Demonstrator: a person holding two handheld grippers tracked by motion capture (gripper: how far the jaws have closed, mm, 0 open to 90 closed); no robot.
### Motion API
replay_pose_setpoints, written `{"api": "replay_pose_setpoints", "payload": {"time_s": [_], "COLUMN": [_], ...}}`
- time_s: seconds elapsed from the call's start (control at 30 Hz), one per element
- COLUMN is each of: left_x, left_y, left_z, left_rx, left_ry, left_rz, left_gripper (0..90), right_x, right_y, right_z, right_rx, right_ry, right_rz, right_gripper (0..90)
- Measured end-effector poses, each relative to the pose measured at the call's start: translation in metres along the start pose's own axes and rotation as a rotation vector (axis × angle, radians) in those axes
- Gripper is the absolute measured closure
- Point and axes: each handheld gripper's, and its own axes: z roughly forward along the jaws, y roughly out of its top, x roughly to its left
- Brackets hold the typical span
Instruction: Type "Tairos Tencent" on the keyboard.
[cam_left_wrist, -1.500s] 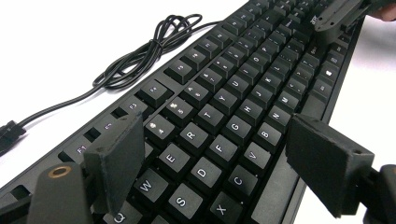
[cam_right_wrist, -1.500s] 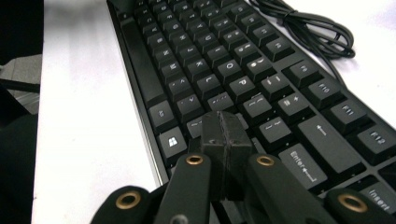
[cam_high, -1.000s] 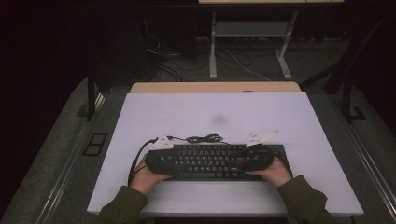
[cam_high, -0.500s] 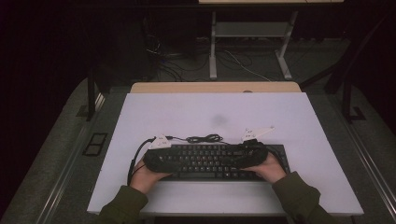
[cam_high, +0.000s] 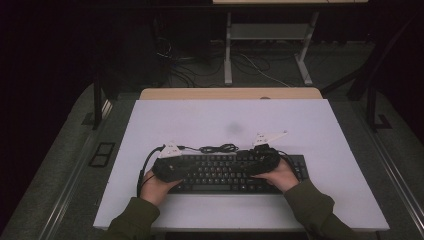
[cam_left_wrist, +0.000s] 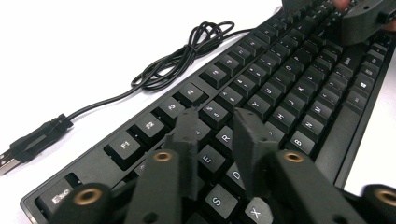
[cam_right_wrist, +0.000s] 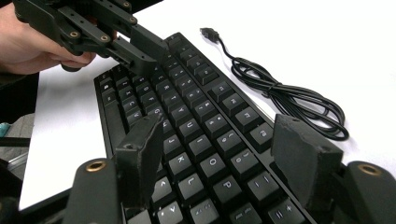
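both tools hovered over the black keyboard (cam_high: 227, 172) at lower centre, left tool (cam_left_wrist: 215, 122) just narrowed but ungrasping, right tool (cam_right_wrist: 219, 140) spread wide.

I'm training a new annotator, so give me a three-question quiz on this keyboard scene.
1. True or false: the keyboard lies on the white table.
2. The keyboard's cable is: A plugged in, B coiled loose on the table, C held by a gripper.
3. Which gripper's jaws stand wider apart, the left gripper or the right gripper?

Key: 1 true; 2 B; 3 the right gripper.
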Motion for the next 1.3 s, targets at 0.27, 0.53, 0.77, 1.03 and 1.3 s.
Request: {"api": "replay_pose_setpoints", "payload": {"time_s": [0.27,0.53,0.77,1.03,1.3], "left_x": [0.002,0.002,0.003,0.004,0.003], "left_y": [-0.001,-0.001,-0.002,-0.003,-0.004], "left_z": [0.003,0.005,0.007,0.007,0.008], "left_rx": [0.026,0.033,0.047,0.055,0.053], "left_ry": [-0.011,-0.007,-0.012,-0.01,-0.01], "left_rz": [-0.007,-0.003,0.004,0.008,0.004], "left_gripper": [89.2,89.2,89.2,89.3,89.3], "right_x": [0.0,0.004,0.007,0.009,0.011], "right_y": [0.004,0.01,0.014,0.011,0.01], "right_z": [0.009,0.018,0.025,0.027,0.029], "right_rx": [-0.004,-0.001,-0.005,0.009,0.013], "right_ry": [0.002,0.011,0.02,0.023,0.023], "right_rz": [-0.005,-0.012,-0.019,-0.026,-0.029], "right_gripper": [33.5,33.4,33.4,33.4,33.3]}}
